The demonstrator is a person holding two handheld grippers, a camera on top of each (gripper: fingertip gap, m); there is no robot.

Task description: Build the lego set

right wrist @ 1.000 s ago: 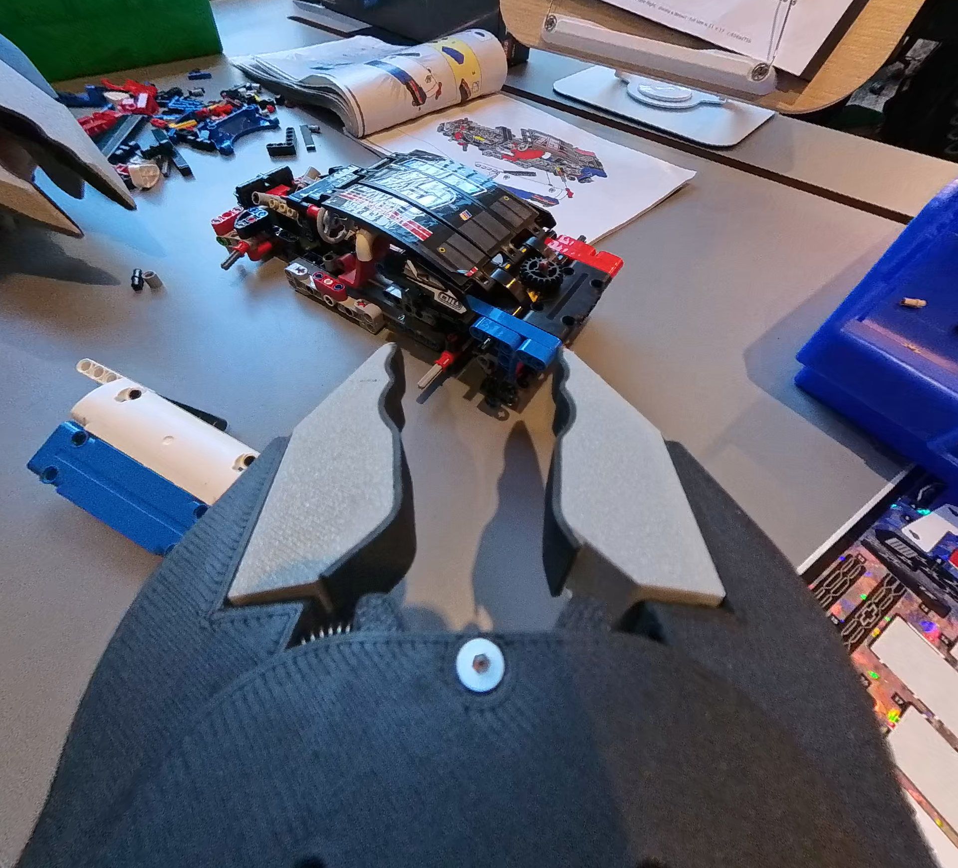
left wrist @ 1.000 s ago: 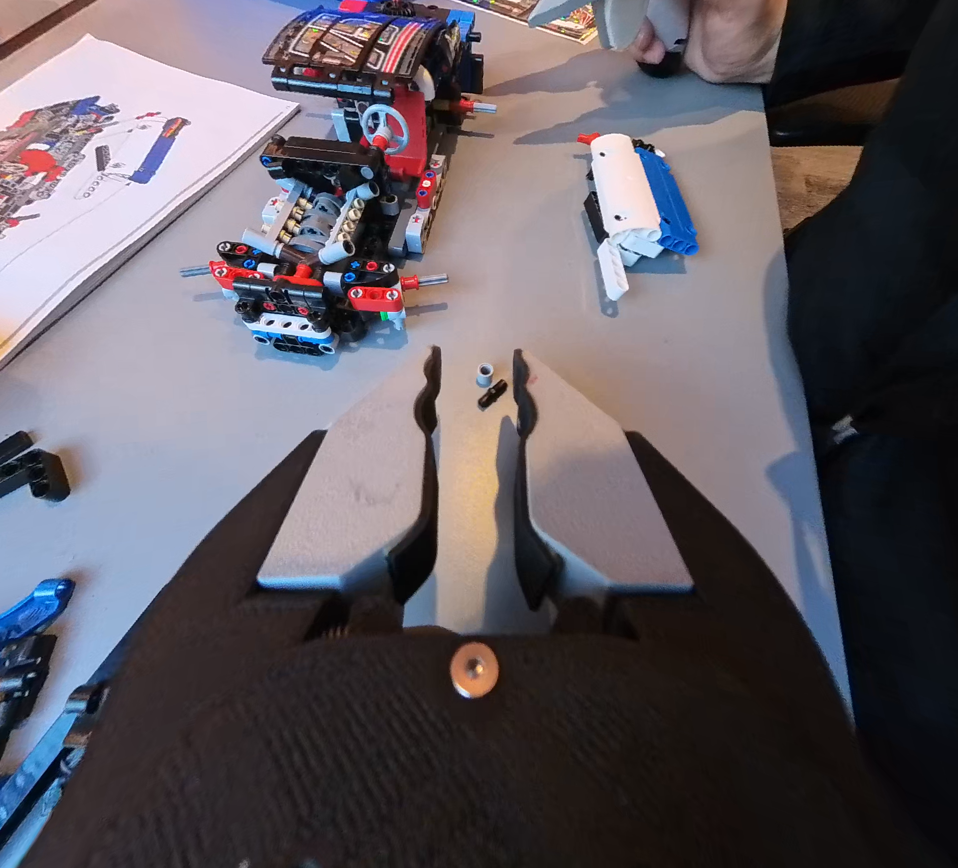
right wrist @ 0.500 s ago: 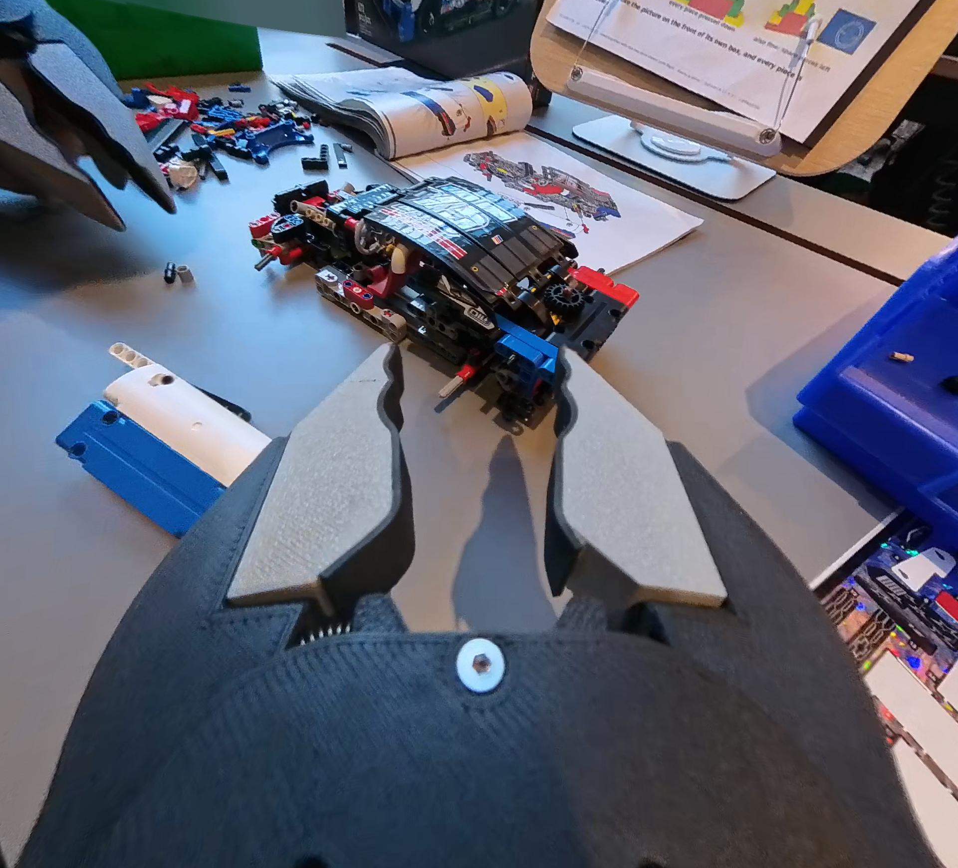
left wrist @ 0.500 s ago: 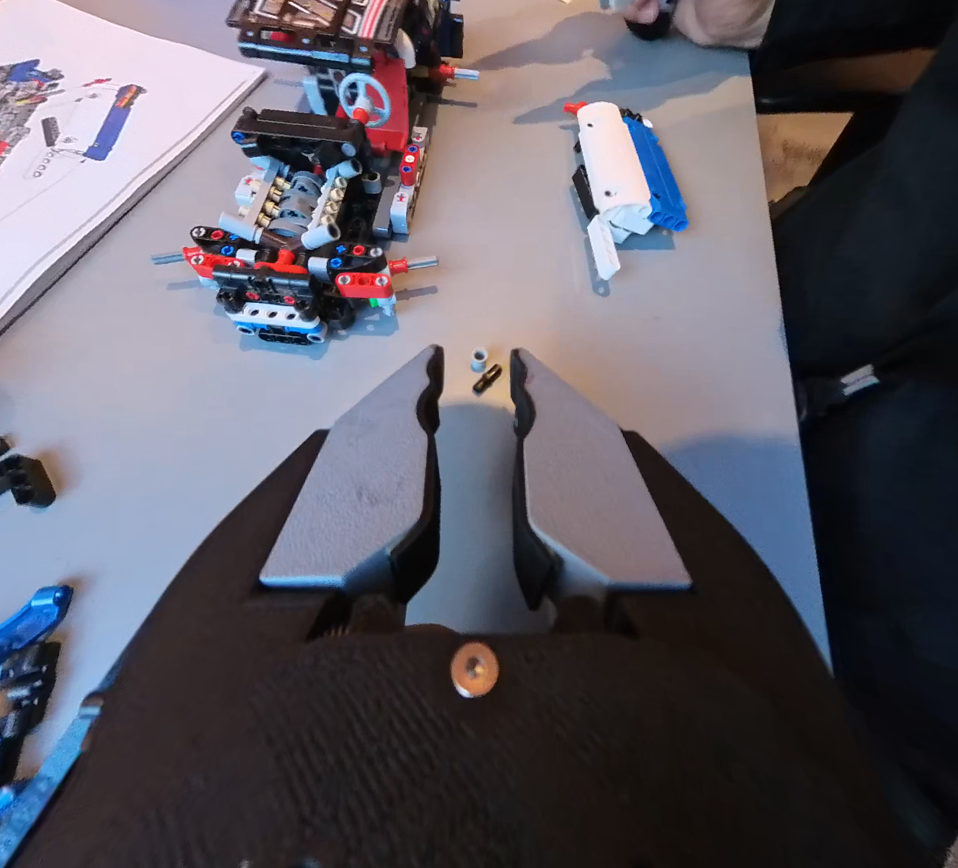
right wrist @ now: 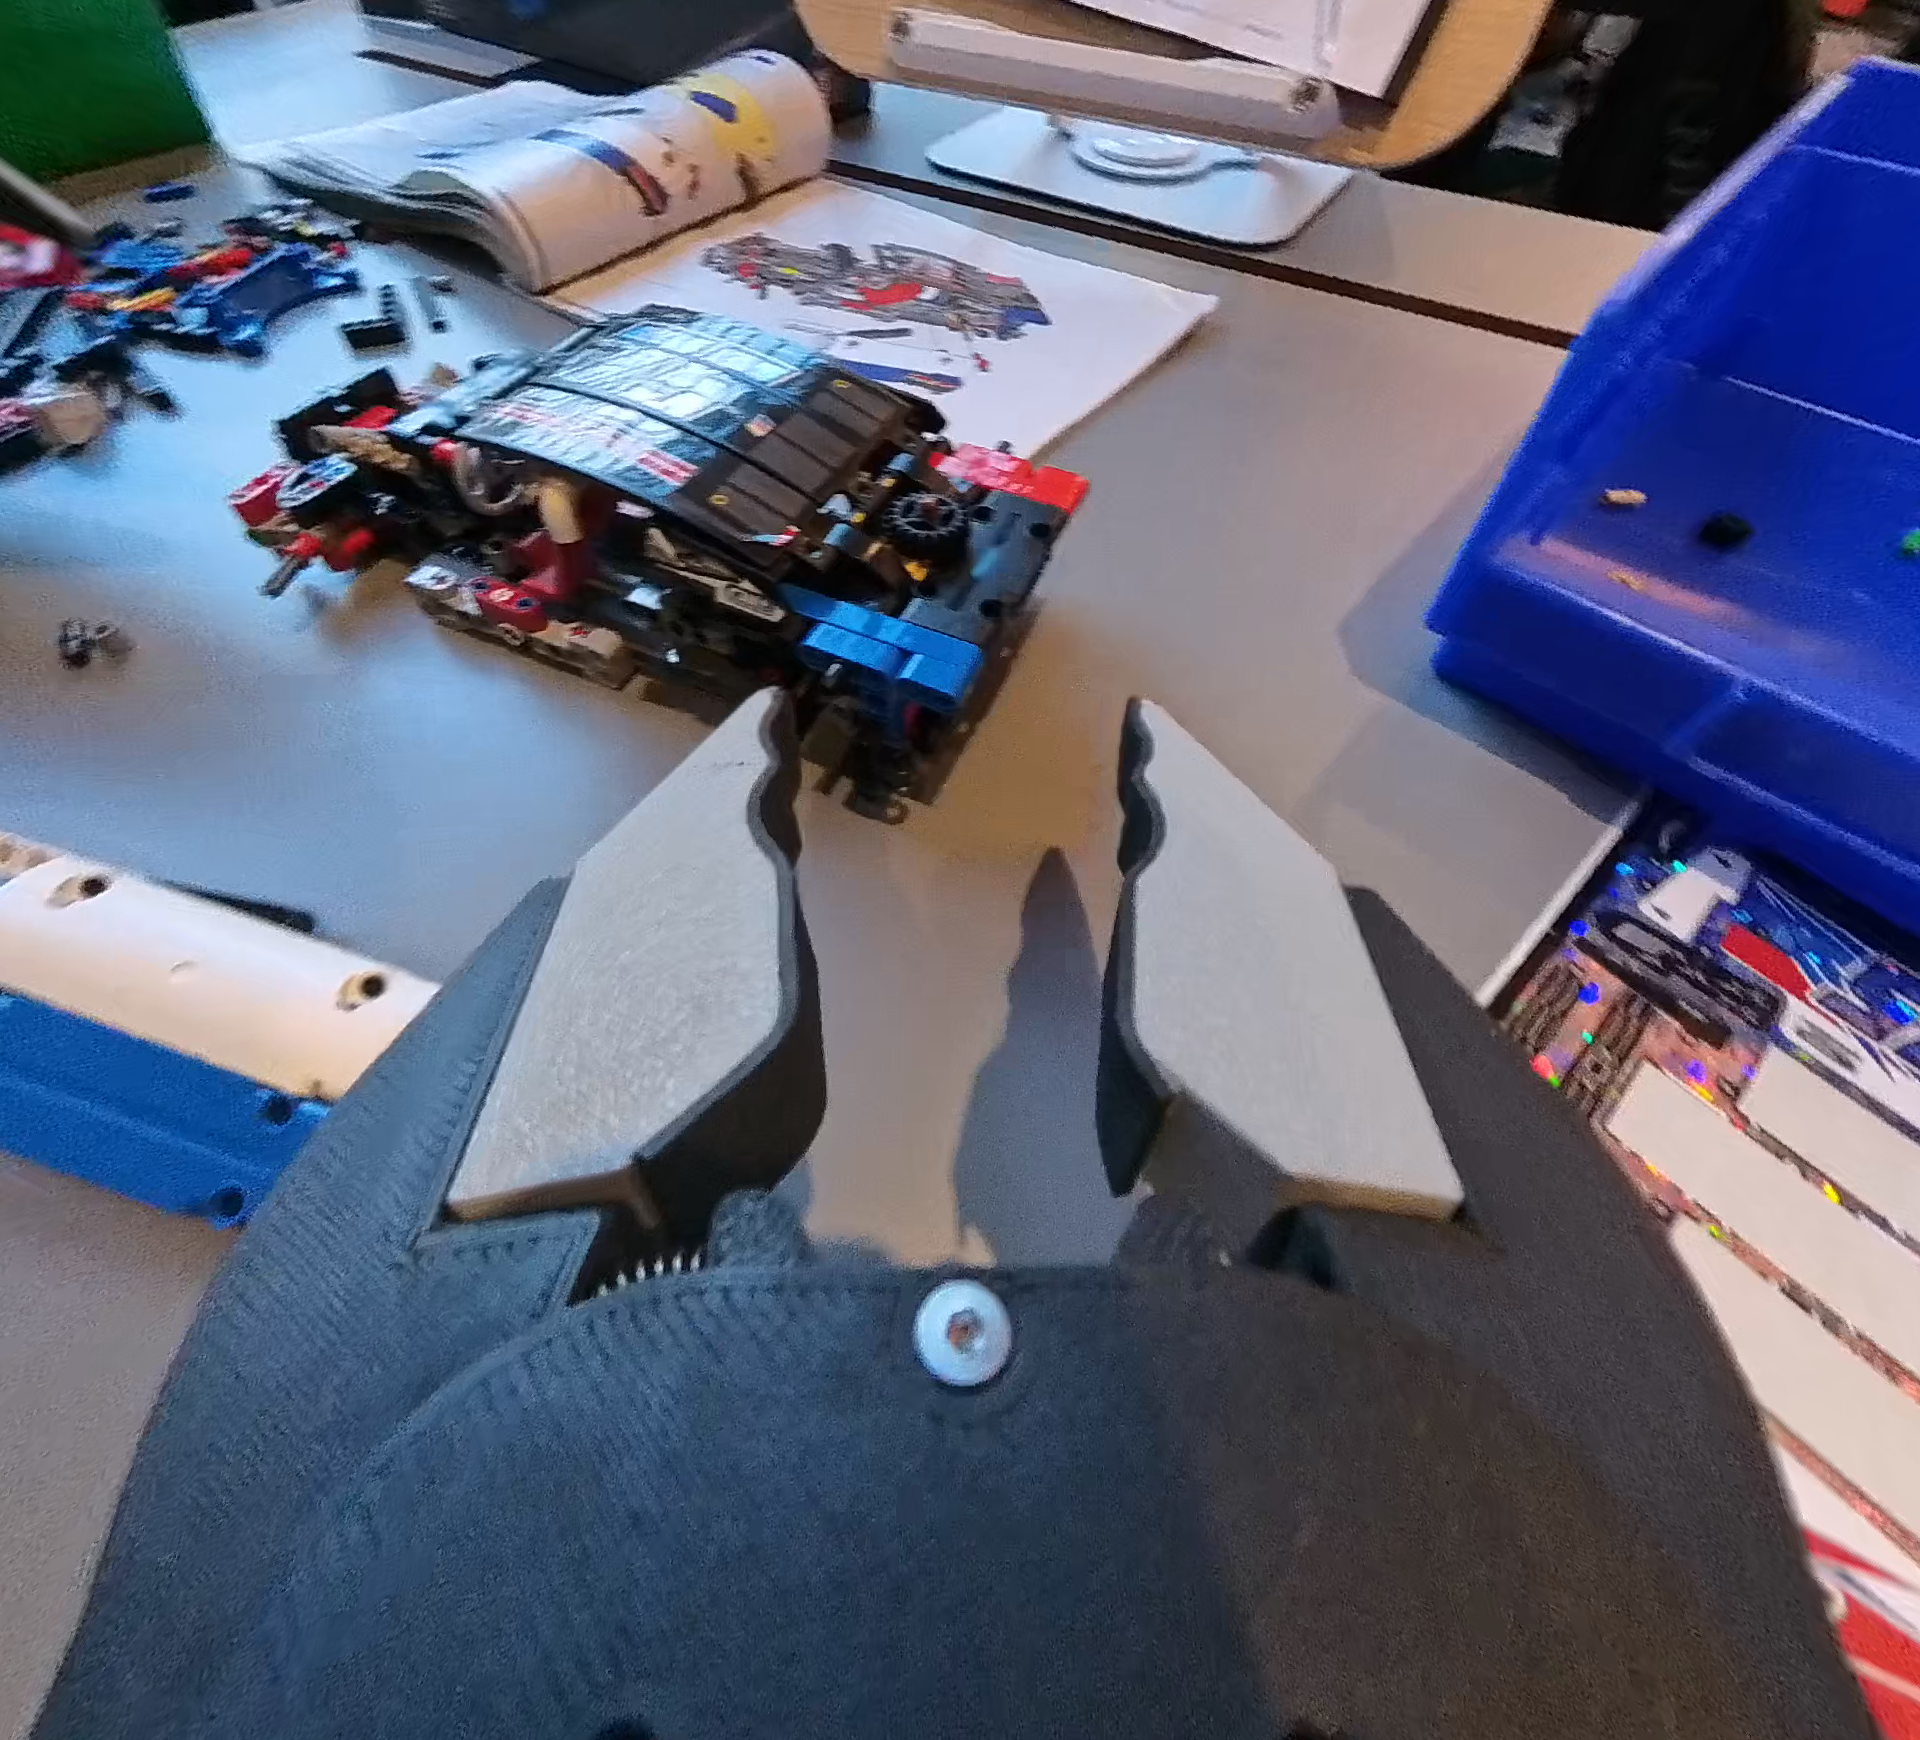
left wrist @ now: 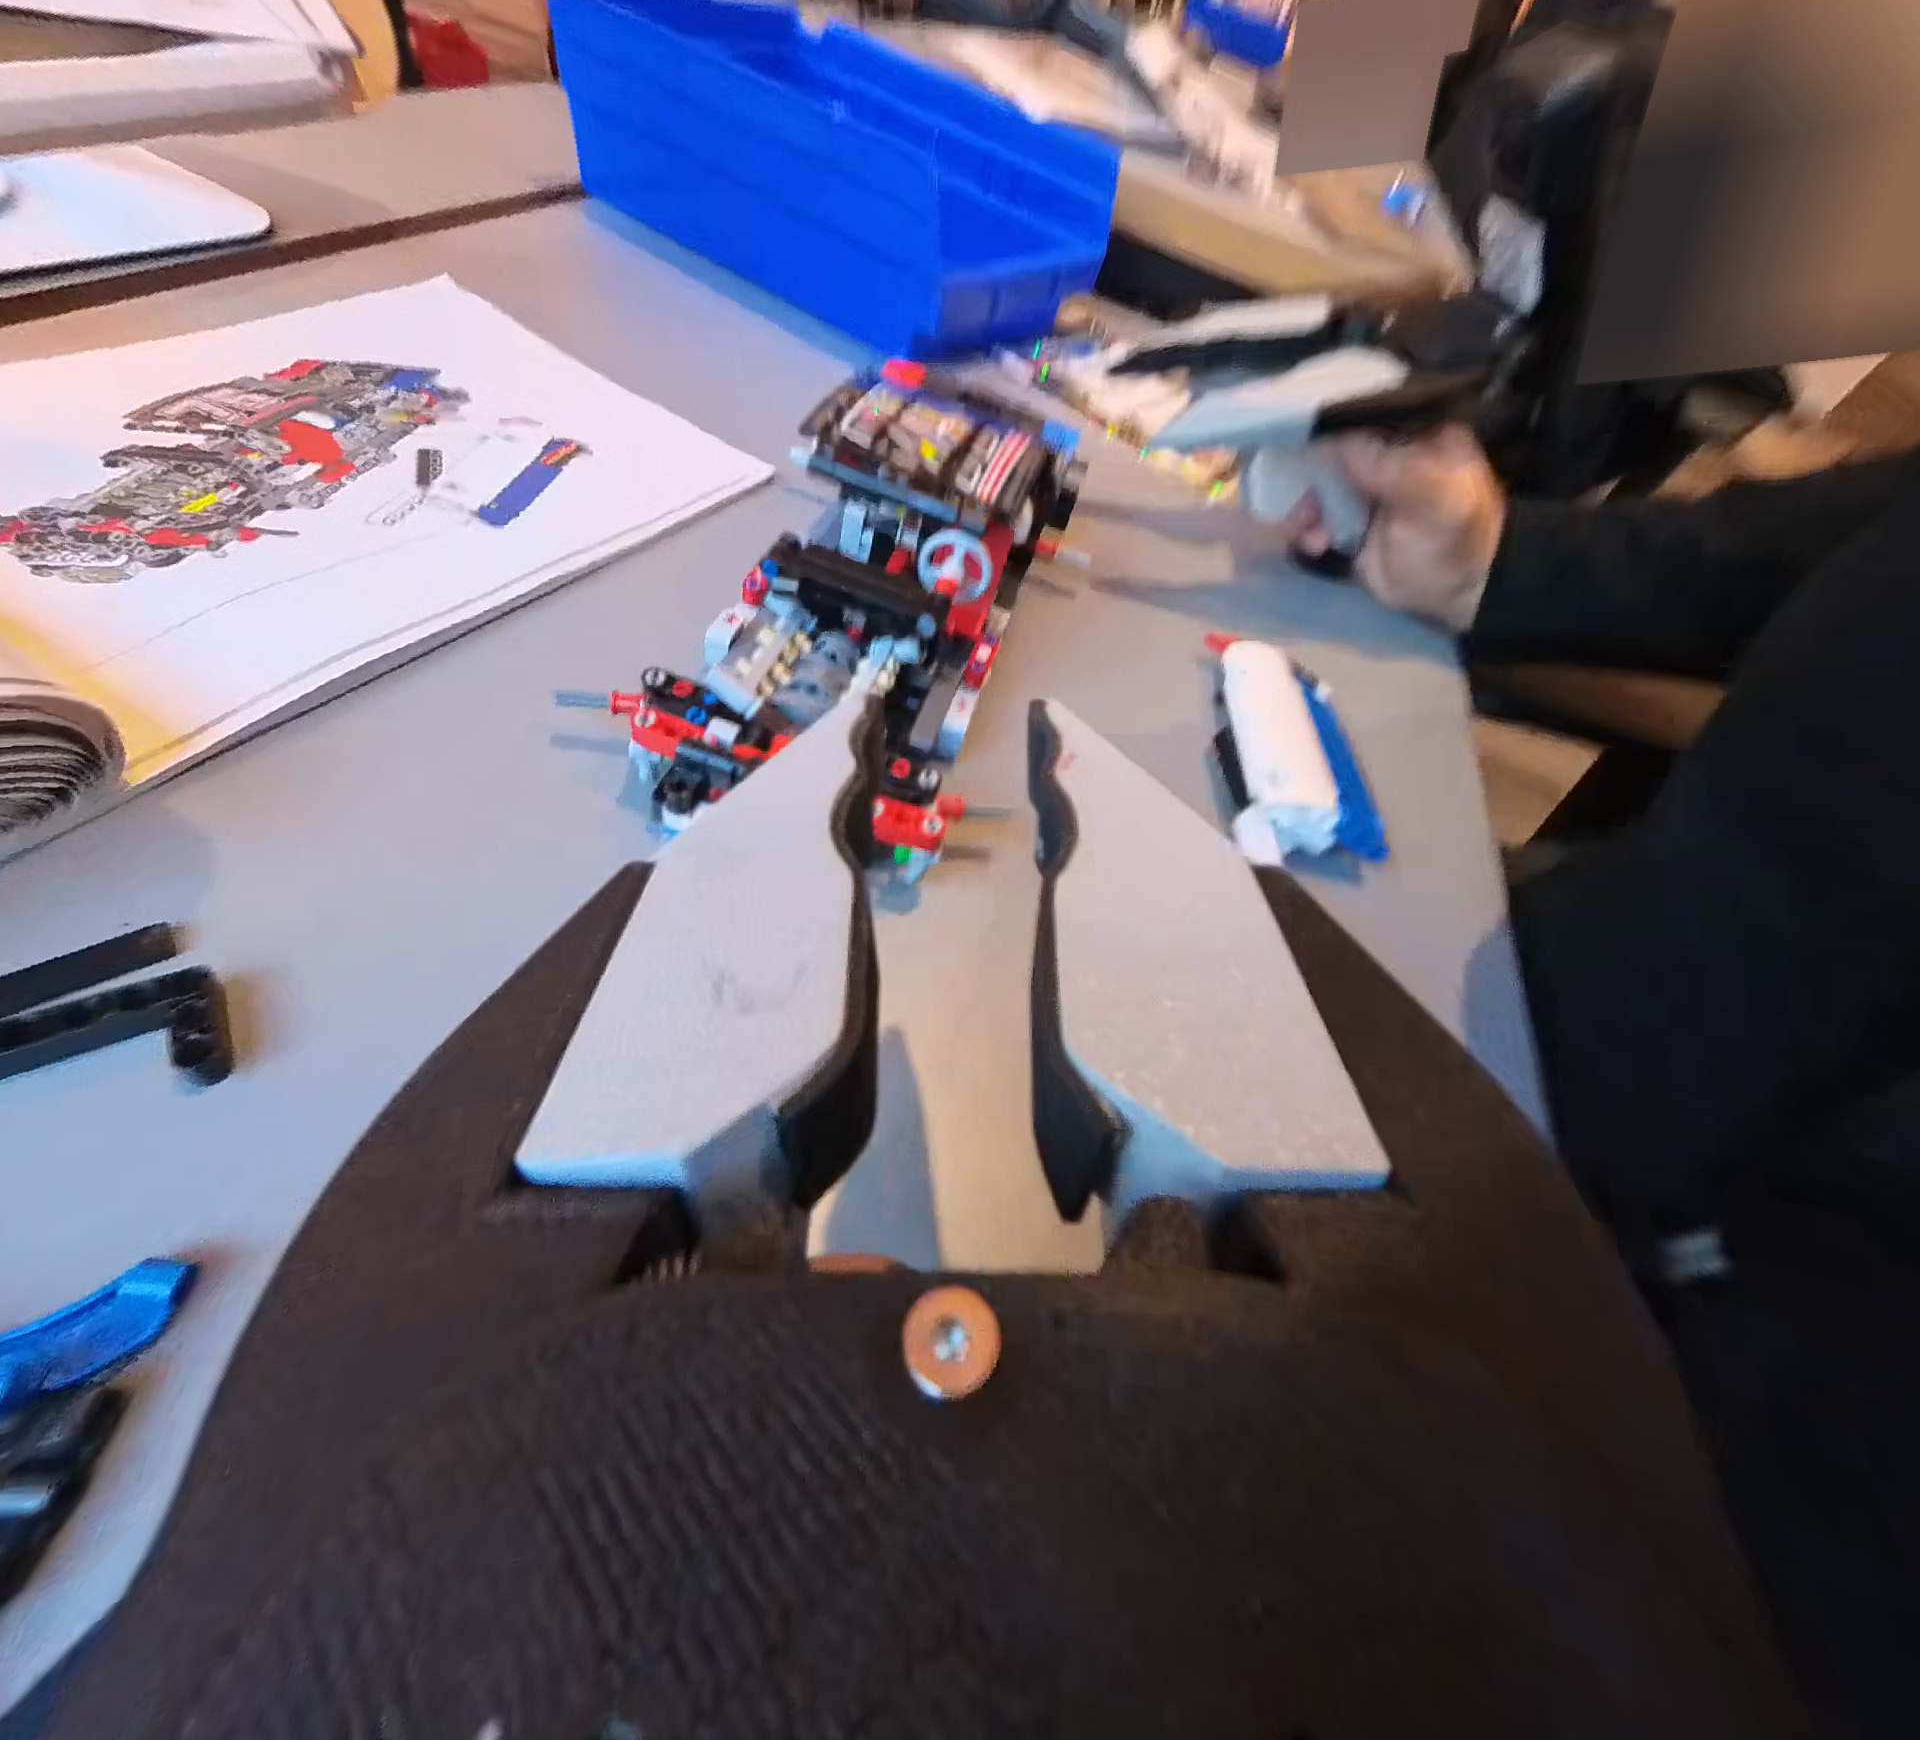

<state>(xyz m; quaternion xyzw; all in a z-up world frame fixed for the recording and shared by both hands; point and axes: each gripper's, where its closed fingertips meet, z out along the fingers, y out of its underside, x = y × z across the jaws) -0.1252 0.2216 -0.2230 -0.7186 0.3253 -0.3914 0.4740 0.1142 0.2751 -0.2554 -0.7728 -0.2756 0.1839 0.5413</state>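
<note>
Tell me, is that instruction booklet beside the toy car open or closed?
Open. The instruction booklet lies spread on the table, earlier pages curled back in a roll, one printed page flat beside the lego car.

The car (right wrist: 665, 495) is mostly black with red and blue bits (striped roof panels), the bin (right wrist: 1745, 485) is bright blue, the side panel (left wrist: 1288, 745) white-and-blue, on a grey counter (left wrist: 416, 838).

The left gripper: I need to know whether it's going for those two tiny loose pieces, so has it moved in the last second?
Yes. The left gripper has tilted up and away from them; its open tips now frame the car's front.
</note>
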